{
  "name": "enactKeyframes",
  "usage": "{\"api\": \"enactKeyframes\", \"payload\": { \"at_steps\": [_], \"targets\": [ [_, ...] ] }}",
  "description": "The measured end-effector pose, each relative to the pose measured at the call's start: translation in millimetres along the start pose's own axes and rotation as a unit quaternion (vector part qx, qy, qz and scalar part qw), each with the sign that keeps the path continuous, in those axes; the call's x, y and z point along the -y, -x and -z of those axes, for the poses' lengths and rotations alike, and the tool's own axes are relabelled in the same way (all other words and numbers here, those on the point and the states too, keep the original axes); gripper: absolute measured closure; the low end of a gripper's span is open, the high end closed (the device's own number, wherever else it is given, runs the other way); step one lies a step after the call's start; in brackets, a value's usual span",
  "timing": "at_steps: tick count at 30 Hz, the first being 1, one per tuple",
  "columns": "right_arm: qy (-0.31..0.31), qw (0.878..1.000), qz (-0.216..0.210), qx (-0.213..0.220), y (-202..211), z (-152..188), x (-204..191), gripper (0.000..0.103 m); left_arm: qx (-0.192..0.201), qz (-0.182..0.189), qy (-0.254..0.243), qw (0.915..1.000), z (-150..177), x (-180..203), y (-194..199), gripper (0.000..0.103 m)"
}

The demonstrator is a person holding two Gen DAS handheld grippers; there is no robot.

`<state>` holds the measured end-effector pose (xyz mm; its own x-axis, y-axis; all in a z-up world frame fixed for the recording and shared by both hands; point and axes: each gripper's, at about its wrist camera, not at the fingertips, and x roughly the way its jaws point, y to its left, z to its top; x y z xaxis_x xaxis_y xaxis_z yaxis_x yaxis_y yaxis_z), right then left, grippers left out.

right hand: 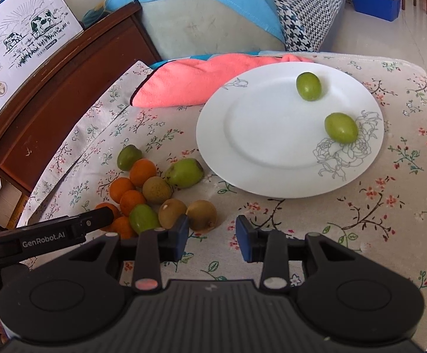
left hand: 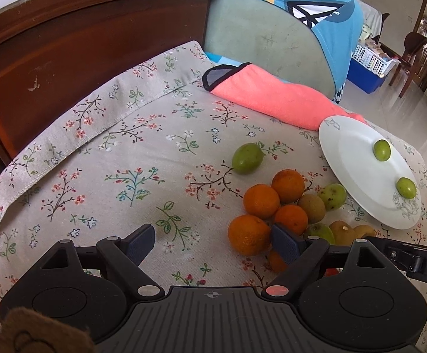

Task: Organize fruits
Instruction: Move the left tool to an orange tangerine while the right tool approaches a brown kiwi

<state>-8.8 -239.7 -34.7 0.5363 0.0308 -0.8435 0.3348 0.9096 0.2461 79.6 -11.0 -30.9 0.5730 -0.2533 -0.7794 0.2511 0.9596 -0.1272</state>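
Ahead of the empty, parted right gripper (right hand: 212, 236) a white plate (right hand: 242, 135) carries two green fruits (right hand: 308, 86). Left of it cluster five oranges (right hand: 142, 171), three kiwis (right hand: 172, 213) and three green fruits. The left gripper (left hand: 213, 239) gapes empty.

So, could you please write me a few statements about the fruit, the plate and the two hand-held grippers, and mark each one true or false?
1. Two green fruits lie on the white plate. True.
2. An orange lies on the plate. False: the oranges sit in the pile on the tablecloth.
3. The right hand-held gripper holds a brown fruit. False: nothing is between its fingers.
4. The left hand-held gripper is open and empty. True.
5. A pink towel lies behind the plate. True.
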Motion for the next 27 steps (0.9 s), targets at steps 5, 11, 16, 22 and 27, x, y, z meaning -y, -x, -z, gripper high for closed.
{"api": "enactKeyframes", "payload": {
  "at_steps": [5,11,16,22,27],
  "targets": [
    [0.002,1.0,0.001,0.002,-1.4,0.0,-2.2,0.066,0.009,-0.011,0.012,0.9998,-1.6,-7.4,6.0,0.015],
    [0.006,1.0,0.006,0.003,-6.4,0.2,-4.8,0.067,0.011,0.002,-0.028,0.9996,3.5,7.2,5.0,0.017],
    [0.008,1.0,0.002,0.002,-9.1,-1.0,-6.4,0.07,0.011,0.007,-0.021,0.9997,3.1,4.8,4.9,0.025],
    [0.019,1.0,-0.003,-0.004,-8.0,-0.8,-9.6,0.079,0.018,0.021,-0.035,0.999,4.8,7.9,9.6,0.047],
    [0.011,1.0,-0.005,-0.001,-8.8,-0.8,-9.4,0.079,0.031,0.019,-0.057,0.9977,6.6,16.1,7.0,0.049]
  ]
}}
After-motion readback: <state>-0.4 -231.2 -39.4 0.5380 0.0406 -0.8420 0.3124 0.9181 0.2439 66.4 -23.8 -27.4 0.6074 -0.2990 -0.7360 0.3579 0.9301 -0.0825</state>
